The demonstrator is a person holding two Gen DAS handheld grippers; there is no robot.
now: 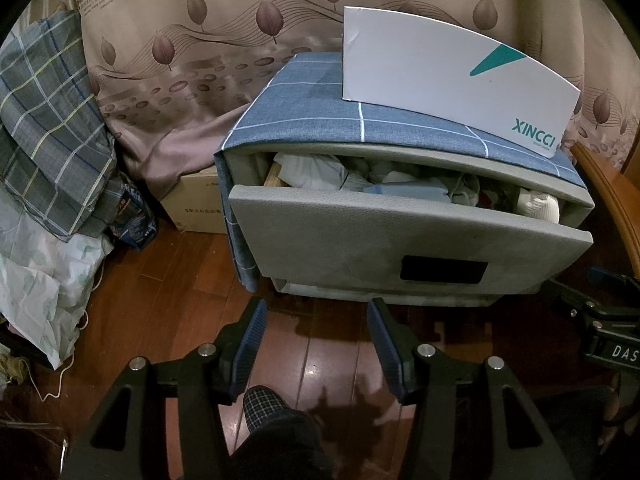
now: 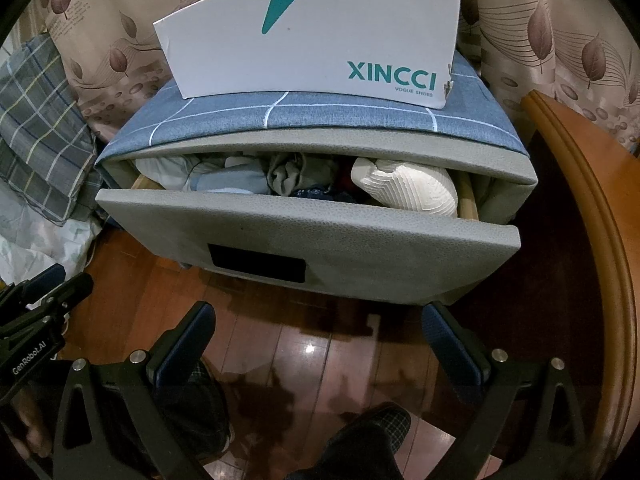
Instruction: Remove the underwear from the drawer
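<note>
A grey bedside drawer [image 1: 400,240] [image 2: 320,240] stands partly pulled out, with a dark handle recess [image 1: 444,270] [image 2: 258,266] in its front. It is stuffed with folded garments: light blue and white cloth [image 1: 404,190] [image 2: 228,180], a grey-green piece [image 2: 288,174] and a white ribbed piece [image 2: 416,192] [image 1: 538,206] at the right end. My left gripper [image 1: 317,312] is open and empty, held above the floor in front of the drawer. My right gripper [image 2: 318,316] is open and empty, also in front of the drawer.
A white XINCCI shoe box [image 1: 452,80] [image 2: 312,36] stands on the blue checked cloth [image 1: 320,104] covering the cabinet top. Plaid bedding and bags [image 1: 52,140] pile up at left, with a cardboard box [image 1: 196,204]. A wooden bed frame [image 2: 592,208] is at right. My slippered feet [image 1: 264,404] are below.
</note>
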